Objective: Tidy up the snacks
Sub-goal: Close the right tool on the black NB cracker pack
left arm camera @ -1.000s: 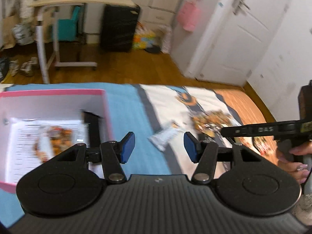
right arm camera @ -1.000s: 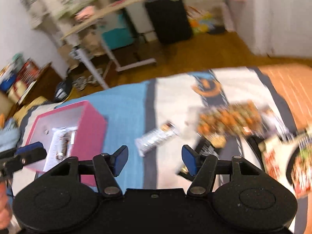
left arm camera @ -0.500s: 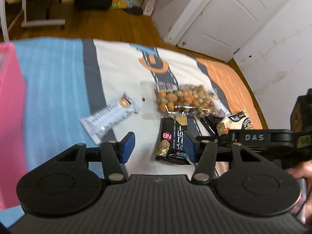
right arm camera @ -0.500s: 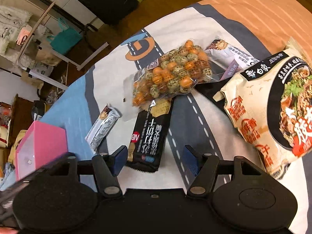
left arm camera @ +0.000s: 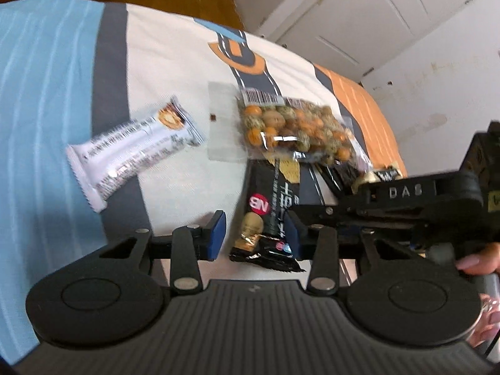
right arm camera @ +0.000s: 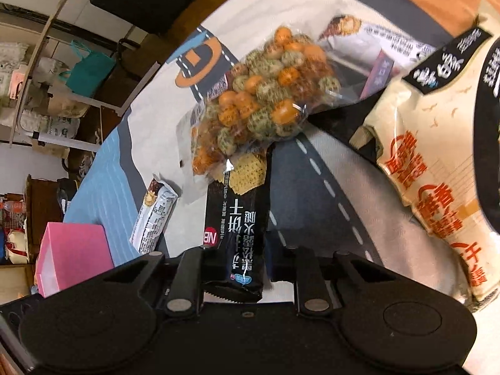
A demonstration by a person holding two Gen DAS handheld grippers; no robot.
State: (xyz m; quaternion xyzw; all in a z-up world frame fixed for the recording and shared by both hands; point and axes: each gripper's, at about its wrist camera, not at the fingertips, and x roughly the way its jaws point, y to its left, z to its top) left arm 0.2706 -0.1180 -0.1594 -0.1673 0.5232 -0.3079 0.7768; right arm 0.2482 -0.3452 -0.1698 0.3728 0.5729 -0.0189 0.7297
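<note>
So the snacks are all spread out on a bed with a blue, white and orange road-print bedsheet (left arm camera: 175,62), and both grippers are going for the same spot, which looks odd until you see why; the right gripper (right arm camera: 239,268) is clenched on the near end of the black cracker pack (right arm camera: 239,218), pads pressed against both long edges, so it's got that one by the tail. Makes sense to grab it there; the far end is tucked under the clear bag of peanuts (right arm camera: 265,93), so the free end is the only bit you can pinch without shoving the bag around.

The left gripper (left arm camera: 254,234) sits right over that same pack in its own view, jaws closing with the pack's end between them; I can't see the blue pads actually pressing on it yet, so I'd call it not gripping. My guess is the left is redundant here, or it's meant to steady the pack while the right slides it out from under the peanuts.

Other stuff: a white snack bar (left arm camera: 131,153) lies by itself on the sheet, left of the cracker pack and well apart from the pile; a big noodle packet (right arm camera: 437,156) sits off to the right, overlapping something dark. The pink box (right arm camera: 72,259) on the blue side is presumably where everything ends up; can't see inside it from here. Pulling the pack could drag the peanut bag along, so a slow slide seems smart.
</note>
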